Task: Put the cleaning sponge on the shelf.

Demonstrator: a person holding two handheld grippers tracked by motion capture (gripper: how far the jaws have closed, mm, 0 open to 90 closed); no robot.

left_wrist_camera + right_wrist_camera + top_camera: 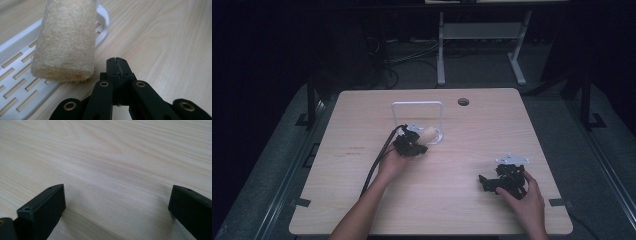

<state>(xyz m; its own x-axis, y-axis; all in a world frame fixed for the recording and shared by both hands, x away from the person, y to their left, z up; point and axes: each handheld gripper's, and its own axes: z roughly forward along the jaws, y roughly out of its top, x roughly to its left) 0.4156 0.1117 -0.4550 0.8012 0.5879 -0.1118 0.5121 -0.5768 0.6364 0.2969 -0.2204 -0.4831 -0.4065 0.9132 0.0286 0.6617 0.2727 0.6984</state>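
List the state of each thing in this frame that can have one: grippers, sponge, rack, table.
Left gripper: jaws shut, holding nothing, tip beside the sponge.
Right gripper: jaws wide open, nothing between them, low over bare wood.
Loofah sponge: lying on the white rack, one end overhanging its edge.
White rack: flat slotted base on the table, frame standing upright behind it.
Table: wooden top, round hole near the far edge.
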